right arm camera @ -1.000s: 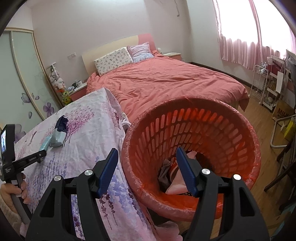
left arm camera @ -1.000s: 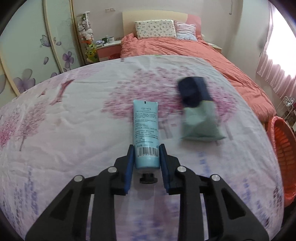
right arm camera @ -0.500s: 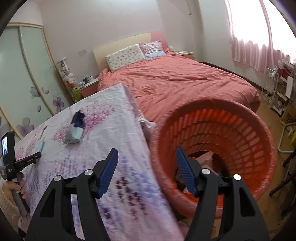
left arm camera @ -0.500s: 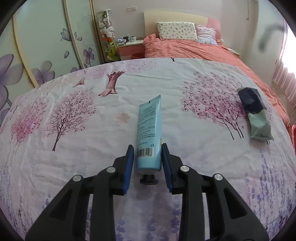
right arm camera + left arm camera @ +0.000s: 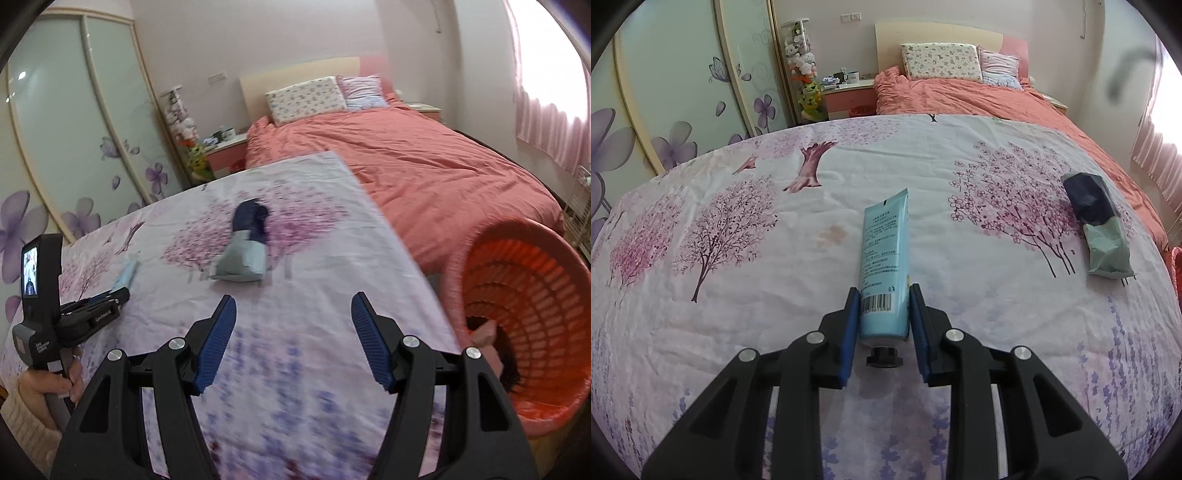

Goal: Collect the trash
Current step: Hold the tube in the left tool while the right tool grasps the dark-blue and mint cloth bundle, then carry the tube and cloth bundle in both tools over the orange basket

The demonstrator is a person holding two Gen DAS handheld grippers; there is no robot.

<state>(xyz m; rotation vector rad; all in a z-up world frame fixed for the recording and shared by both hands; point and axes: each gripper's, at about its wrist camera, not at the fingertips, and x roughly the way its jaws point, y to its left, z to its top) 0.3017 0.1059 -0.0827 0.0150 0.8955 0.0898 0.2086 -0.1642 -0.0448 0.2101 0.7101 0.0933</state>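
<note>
Blue tube [image 5: 884, 266] mid-cloth, far from table edges [image 5: 1145, 280].

Right hand-held gripper [image 5: 293, 341] hovers open above the floral counter [image 5: 314, 258].
Grey-and-navy packet [image 5: 245, 254] at twelve o'clock; red basket [image 5: 517, 332] at three.

1. The tube [image 5: 885, 258] is light blue with dark print, a barcode and a black cap.
2. The packet [image 5: 1099, 225] is navy above, grey-green below.
3. The cloth [image 5: 738, 295] is white with pink trees and purple sprigs.
4. The basket [image 5: 535, 295] is orange-red.
</note>
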